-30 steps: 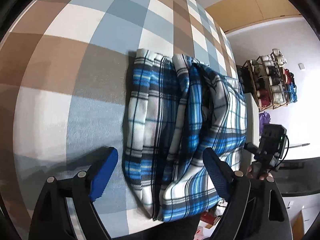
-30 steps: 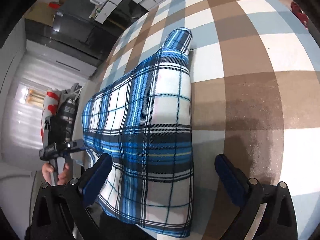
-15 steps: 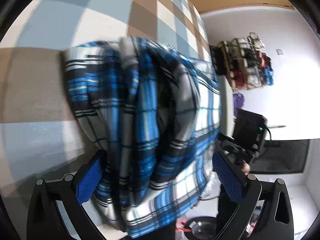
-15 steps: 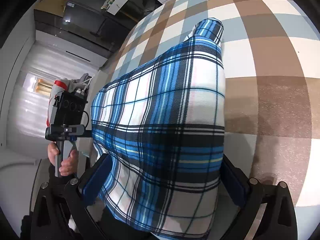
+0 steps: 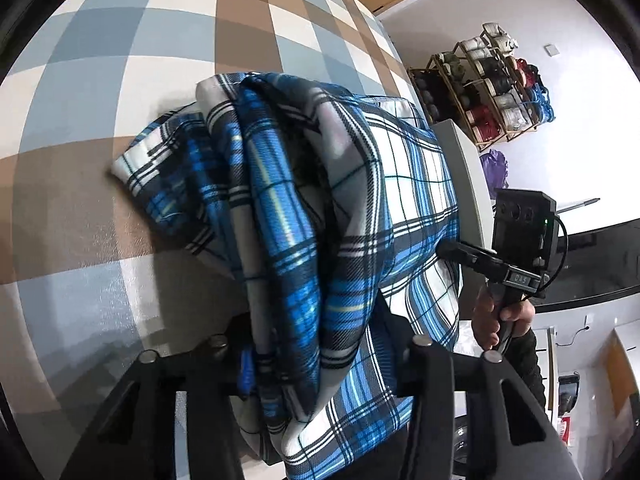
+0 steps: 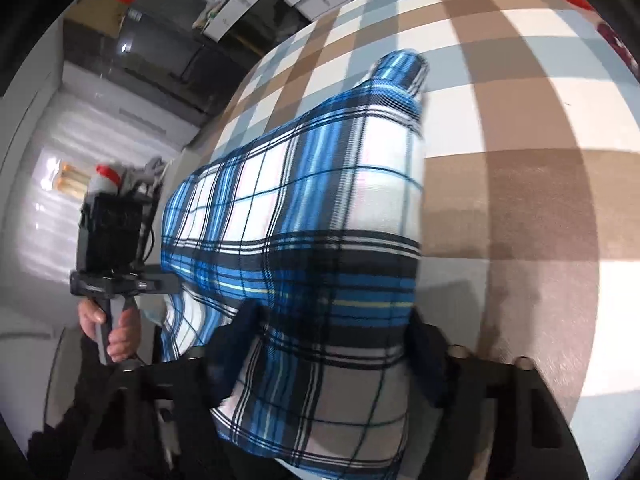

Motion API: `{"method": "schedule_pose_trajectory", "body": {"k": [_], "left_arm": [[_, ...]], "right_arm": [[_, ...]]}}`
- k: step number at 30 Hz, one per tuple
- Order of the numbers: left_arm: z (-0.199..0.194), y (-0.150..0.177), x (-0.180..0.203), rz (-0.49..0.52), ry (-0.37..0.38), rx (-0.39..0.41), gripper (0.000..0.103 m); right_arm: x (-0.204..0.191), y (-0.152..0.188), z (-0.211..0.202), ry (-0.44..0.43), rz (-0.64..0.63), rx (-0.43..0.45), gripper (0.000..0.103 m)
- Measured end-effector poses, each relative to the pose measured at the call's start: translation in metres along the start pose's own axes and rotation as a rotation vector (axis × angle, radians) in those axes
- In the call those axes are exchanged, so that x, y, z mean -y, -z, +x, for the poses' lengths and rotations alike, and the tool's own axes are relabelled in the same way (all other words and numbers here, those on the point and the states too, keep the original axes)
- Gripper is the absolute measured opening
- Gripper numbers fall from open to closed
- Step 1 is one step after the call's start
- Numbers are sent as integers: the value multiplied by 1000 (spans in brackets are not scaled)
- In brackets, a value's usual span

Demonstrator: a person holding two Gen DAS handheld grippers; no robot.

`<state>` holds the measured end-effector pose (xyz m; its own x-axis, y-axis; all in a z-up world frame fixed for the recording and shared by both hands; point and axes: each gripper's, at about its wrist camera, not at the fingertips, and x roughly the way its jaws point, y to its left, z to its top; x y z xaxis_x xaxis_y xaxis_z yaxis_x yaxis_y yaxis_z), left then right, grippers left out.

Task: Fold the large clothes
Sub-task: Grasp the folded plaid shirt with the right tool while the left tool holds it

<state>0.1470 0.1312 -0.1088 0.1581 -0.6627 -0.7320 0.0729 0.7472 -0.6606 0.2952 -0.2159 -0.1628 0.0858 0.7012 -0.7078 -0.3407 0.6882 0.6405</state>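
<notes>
Both grippers' fingers have just closed on the folded plaid garment [image 6: 320,216], which runs lengthwise away.

Each gripper is black, with 2 angular fingers carrying round silver screw heads. The left gripper [image 5: 320,364] shows a blue pad edge; the right gripper [image 6: 328,344] has dark navy pads. Seen across, each bears a boxy black camera block, a looping black cable, and a dark sleeve [image 5: 532,356] behind the hand [image 5: 500,316].

both claws point steeply downward. the left claw [image 5: 320,364] has just been closing and its jaws pinch the bunched plaid cloth [image 5: 304,208]. the right claw [image 6: 324,344] has likewise been closing, clamping the same cloth's near edge.
</notes>
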Motion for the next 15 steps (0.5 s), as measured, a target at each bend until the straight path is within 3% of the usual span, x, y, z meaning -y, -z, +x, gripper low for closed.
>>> {"method": "schedule_pose_trajectory", "body": {"k": [6,12,15], "left_arm": [[3,2,16,28,-43,18,25],[-1,13,19,73,-65,-8,25],[2,15,15,67,-57,-24,26]], "right_arm": [[-18,12,-9,-14,-39,56,37],[-27,31,-5,-93,-35,-39,36],[-26,34,1,-81,-20,-62,44]]}}
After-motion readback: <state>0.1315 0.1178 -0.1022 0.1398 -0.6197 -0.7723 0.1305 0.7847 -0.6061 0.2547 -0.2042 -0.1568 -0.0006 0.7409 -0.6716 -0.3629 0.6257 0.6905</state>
